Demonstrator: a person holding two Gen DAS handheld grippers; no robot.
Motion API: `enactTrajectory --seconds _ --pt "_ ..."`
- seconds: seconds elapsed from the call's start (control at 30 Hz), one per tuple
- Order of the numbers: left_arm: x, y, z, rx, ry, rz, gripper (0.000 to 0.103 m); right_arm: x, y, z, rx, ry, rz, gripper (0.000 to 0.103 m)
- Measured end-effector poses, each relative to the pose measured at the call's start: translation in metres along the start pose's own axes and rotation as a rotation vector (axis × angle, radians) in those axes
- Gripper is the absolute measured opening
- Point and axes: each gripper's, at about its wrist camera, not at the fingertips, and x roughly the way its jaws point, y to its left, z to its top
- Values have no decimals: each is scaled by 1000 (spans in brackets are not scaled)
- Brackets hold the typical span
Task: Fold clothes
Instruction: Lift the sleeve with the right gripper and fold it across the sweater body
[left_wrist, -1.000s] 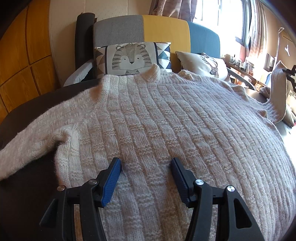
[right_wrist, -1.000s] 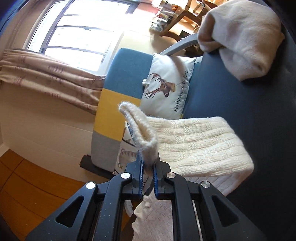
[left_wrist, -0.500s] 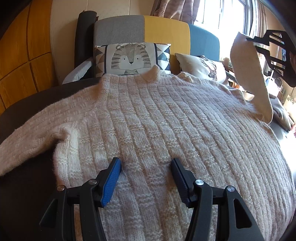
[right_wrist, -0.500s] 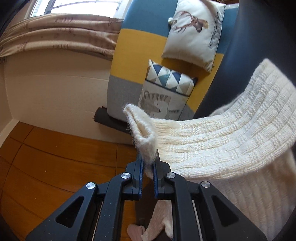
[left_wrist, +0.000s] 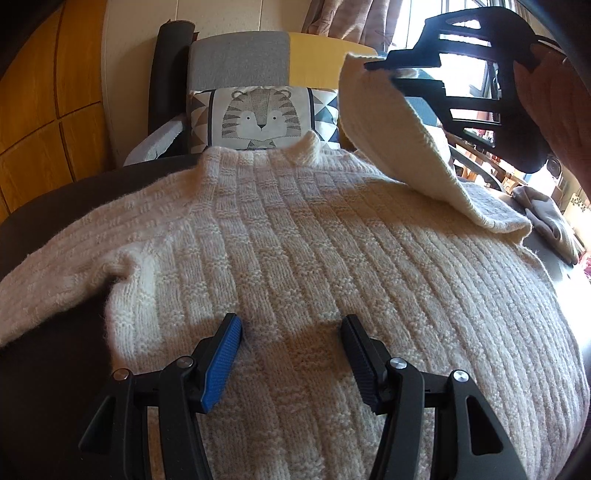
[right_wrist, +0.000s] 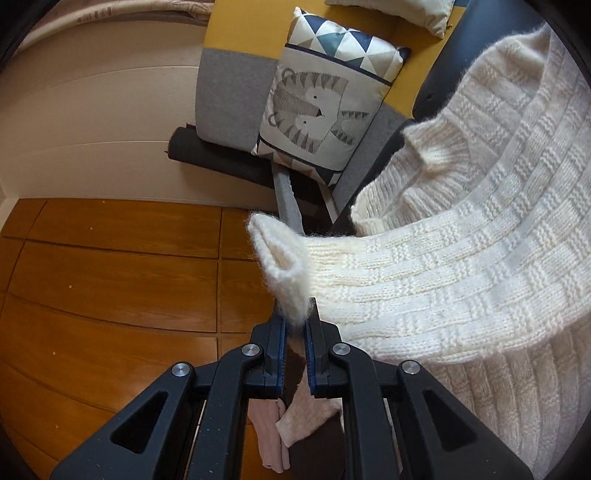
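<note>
Right gripper (right_wrist: 294, 325), jaws clamped on the cuff (right_wrist: 279, 258) of the sweater's sleeve (right_wrist: 424, 291); sleeve lifted clear and drawn across above the sweater (left_wrist: 314, 266), seen from the left wrist as a raised flap beneath the right gripper (left_wrist: 384, 72). Left gripper (left_wrist: 291, 336), jaws wide apart, low over the lower chest of the sweater, holding nothing; whether its tips touch the knit cannot be told. Sweater spread flat on a dark seat (left_wrist: 48, 369), collar (left_wrist: 306, 146) toward the tiger pillow (left_wrist: 258, 118), other sleeve extended at the left edge. Wooden floor (right_wrist: 110, 277) below the cuff.
</note>
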Motion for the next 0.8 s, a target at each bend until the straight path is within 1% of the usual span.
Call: enactTrajectory --seconds 0.13,0.27,0.4,0.47,0.5,0.6,0.7,0.73,0.77,0.8 --pt "0 0 0 -2 -2 -2 58 13 -5 0 8 14 0 9" --pt "0 1 -1 -4 -3 -4 58 32 -7 1 -15 59 -25 9" --pt "1 1 -1 -6 -5 -6 58 53 -22 -5 -17 130 -112 9" --pt "0 1 -1 -7 -5 -7 58 60 -35 -9 -2 151 -151 9" --pt "0 1 -1 -8 -6 -7 58 63 -41 -10 4 167 -164 13" --pt "0 1 -2 -9 -7 -9 58 71 -57 -16 20 228 -206 14" --pt "0 2 -3 -10 -9 -9 58 69 -63 -19 27 240 -167 14" --pt "0 2 -3 -9 -9 -8 58 67 -63 -19 30 246 -152 17" --pt "0 2 -3 -8 -10 -7 58 64 -63 -20 33 253 -135 26" --pt "0 2 -3 -8 -10 -6 58 60 -62 -20 38 258 -114 38"
